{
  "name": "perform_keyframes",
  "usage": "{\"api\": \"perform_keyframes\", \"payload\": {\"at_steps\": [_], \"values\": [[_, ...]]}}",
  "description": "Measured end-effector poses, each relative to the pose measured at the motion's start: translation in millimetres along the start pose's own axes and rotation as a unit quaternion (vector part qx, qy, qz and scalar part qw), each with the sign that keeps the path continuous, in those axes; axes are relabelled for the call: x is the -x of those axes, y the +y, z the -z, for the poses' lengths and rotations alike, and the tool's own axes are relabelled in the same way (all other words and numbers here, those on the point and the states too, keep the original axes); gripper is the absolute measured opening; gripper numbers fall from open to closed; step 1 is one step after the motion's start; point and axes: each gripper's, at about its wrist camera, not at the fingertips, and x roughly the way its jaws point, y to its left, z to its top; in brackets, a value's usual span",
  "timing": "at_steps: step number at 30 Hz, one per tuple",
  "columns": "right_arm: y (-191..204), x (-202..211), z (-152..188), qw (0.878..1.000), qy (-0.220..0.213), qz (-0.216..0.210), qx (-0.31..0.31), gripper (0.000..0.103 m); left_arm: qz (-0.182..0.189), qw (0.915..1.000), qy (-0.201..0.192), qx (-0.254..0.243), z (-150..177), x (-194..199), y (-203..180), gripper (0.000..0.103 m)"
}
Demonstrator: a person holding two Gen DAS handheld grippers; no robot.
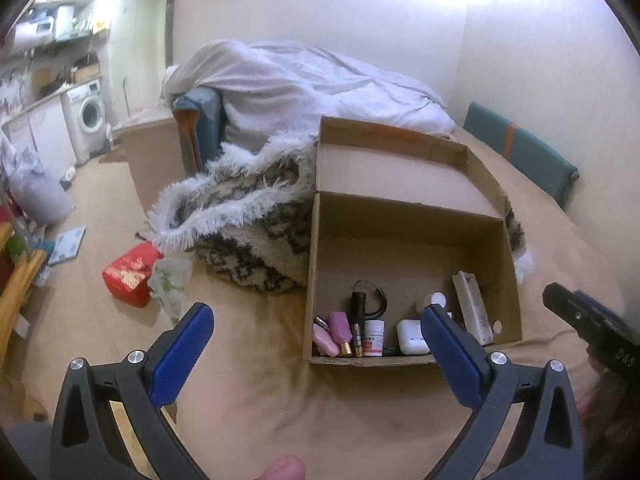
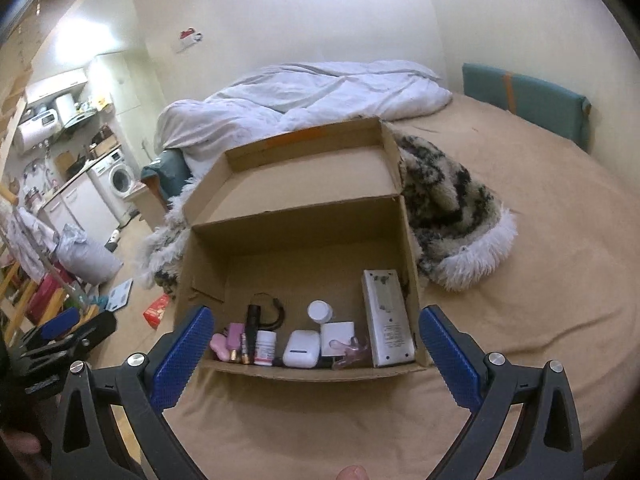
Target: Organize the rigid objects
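An open cardboard box (image 1: 408,216) (image 2: 296,236) sits on the tan bed. Along its near wall lie small rigid items: a pink case (image 2: 219,345), a black flashlight (image 1: 359,312) (image 2: 251,326), a white pill bottle (image 1: 374,336) (image 2: 265,345), a white earbud case (image 1: 412,336) (image 2: 300,353), a round white jar (image 2: 320,311), a pink clip (image 2: 352,350) and a tall white carton (image 1: 472,308) (image 2: 387,316). My left gripper (image 1: 316,324) is open and empty, just in front of the box. My right gripper (image 2: 316,328) is open and empty, hovering over the box's near edge.
A shaggy black-and-white blanket (image 1: 248,216) (image 2: 448,208) lies against the box. A white duvet (image 1: 304,84) (image 2: 304,92) is heaped behind. A red packet (image 1: 130,276) and a plastic bag (image 1: 172,280) lie on the floor at left. The right gripper's body shows in the left wrist view (image 1: 592,328).
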Motion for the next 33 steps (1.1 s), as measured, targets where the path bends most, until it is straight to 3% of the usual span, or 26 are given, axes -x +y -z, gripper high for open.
{"api": "perform_keyframes", "payload": {"at_steps": [6, 33], "values": [[-2, -7, 0, 1.000, 0.009, 0.004, -0.002, 0.103, -0.004, 0.9995, 0.027, 0.015, 2, -14, 5, 0.103], [5, -15, 6, 0.999, 0.032, -0.003, 0.008, 0.103, -0.004, 0.9994, 0.032, 0.013, 5, -14, 5, 0.103]]}}
